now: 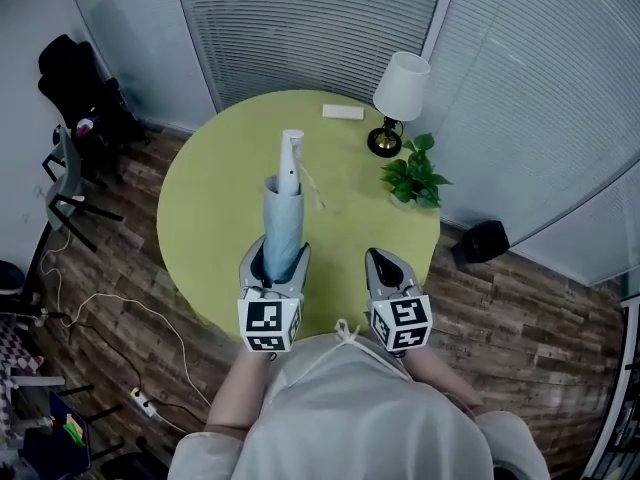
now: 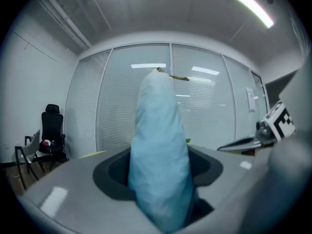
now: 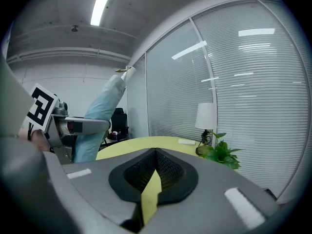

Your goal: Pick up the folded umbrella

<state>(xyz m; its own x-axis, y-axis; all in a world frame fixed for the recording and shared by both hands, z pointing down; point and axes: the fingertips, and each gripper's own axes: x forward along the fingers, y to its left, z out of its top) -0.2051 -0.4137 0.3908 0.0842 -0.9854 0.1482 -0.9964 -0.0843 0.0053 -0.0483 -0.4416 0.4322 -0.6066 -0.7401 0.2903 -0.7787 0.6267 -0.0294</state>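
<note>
The folded umbrella (image 1: 283, 223) is light blue with a white handle end (image 1: 291, 153) and a thin cord. It is lifted off the round yellow-green table (image 1: 210, 198) and points away from me. My left gripper (image 1: 274, 260) is shut on its lower part. In the left gripper view the blue fabric (image 2: 158, 150) fills the space between the jaws. My right gripper (image 1: 386, 263) hovers beside it to the right, shut and empty. In the right gripper view (image 3: 155, 156) only a thin strip of table shows between the jaws, with the umbrella (image 3: 103, 110) at the left.
On the table's far right stand a white-shaded lamp (image 1: 399, 96) and a small potted plant (image 1: 413, 174); a flat white box (image 1: 343, 112) lies near the far edge. Black chairs (image 1: 85, 98) are at the left, a black bin (image 1: 482, 240) at the right, cables (image 1: 120, 313) on the floor.
</note>
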